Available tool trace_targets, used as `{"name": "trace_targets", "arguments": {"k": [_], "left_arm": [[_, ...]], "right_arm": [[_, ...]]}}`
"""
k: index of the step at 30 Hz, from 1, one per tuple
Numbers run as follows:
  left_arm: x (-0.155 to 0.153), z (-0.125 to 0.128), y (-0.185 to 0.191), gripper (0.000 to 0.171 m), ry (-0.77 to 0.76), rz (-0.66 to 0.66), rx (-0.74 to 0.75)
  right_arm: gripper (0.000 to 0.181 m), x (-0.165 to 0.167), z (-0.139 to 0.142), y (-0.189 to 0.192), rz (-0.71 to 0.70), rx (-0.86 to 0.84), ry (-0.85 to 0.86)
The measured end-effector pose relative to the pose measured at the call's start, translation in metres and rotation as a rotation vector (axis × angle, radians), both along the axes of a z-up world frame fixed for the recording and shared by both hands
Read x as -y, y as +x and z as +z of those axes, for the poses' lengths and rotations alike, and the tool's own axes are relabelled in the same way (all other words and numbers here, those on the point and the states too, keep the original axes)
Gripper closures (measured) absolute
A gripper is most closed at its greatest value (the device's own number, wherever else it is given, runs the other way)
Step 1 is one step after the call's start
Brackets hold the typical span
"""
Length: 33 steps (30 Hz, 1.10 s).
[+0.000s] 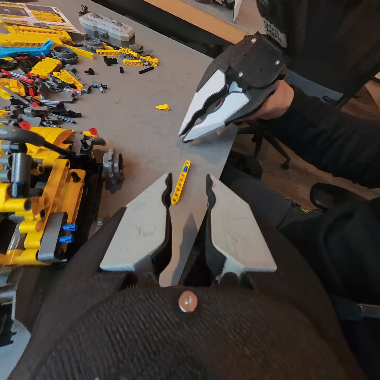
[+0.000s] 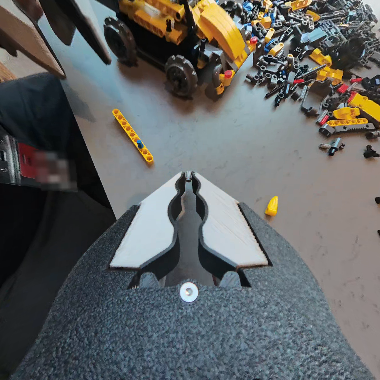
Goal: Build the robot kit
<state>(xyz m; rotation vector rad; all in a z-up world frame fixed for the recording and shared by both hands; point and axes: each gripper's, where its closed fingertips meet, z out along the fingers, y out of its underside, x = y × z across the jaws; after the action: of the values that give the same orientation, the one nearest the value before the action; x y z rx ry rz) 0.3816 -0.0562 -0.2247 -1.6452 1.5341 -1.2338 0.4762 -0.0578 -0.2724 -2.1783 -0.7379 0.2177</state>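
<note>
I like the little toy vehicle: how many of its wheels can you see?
2. In the right wrist view, both toothed dark wheels sit on the yellow vehicle's near side: rear wheel at left, front wheel beside it. Far-side wheels may be hidden.

A grey table (image 2: pixel 216 131) carries a half-built yellow toy vehicle (image 2: pixel 185 41) with dark lugged wheels; beside it sprawls a heap of loose building pieces (image 2: pixel 320 61) — yellow, black, grey, red. Apart from the heap lie a long yellow holed beam (image 2: pixel 131 134) with a blue pin (image 2: pixel 139 144) in it and a small yellow wedge piece (image 2: pixel 271 206) — near the table's edge
</note>
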Motion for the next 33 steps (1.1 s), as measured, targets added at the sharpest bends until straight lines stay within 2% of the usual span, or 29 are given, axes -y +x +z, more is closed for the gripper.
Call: {"name": "trace_targets", "arguments": {"k": [5, 10, 16, 22, 25, 29, 33], "left_arm": [[0.002, 0.001, 0.004, 0.141, -0.084, -0.026, -0.040], [0.005, 0.000, 0.009, 0.140, -0.039, -0.041, -0.075], [0.010, -0.009, 0.008, 0.141, -0.024, -0.057, -0.103], [0.008, -0.012, 0.009, 0.141, -0.057, -0.054, -0.098], [0.008, -0.012, 0.012, 0.141, -0.052, -0.065, -0.106], [0.016, -0.009, 0.015, 0.138, -0.022, -0.111, -0.107], [0.026, -0.009, 0.013, 0.137, 0.014, -0.151, -0.105]], "right_arm": [[0.172, 0.004, -0.010, 0.006, -0.009, 0.022, -0.052], [0.167, 0.007, -0.008, 0.010, -0.012, 0.024, -0.042], [0.165, 0.024, 0.004, 0.027, -0.084, -0.091, -0.021], [0.162, 0.035, 0.000, 0.028, -0.136, -0.137, -0.043], [0.165, 0.030, -0.006, 0.028, -0.102, -0.051, -0.029], [0.161, 0.022, -0.006, 0.025, -0.043, -0.049, -0.064], [0.164, 0.014, -0.008, 0.028, 0.023, 0.044, -0.045]]}}
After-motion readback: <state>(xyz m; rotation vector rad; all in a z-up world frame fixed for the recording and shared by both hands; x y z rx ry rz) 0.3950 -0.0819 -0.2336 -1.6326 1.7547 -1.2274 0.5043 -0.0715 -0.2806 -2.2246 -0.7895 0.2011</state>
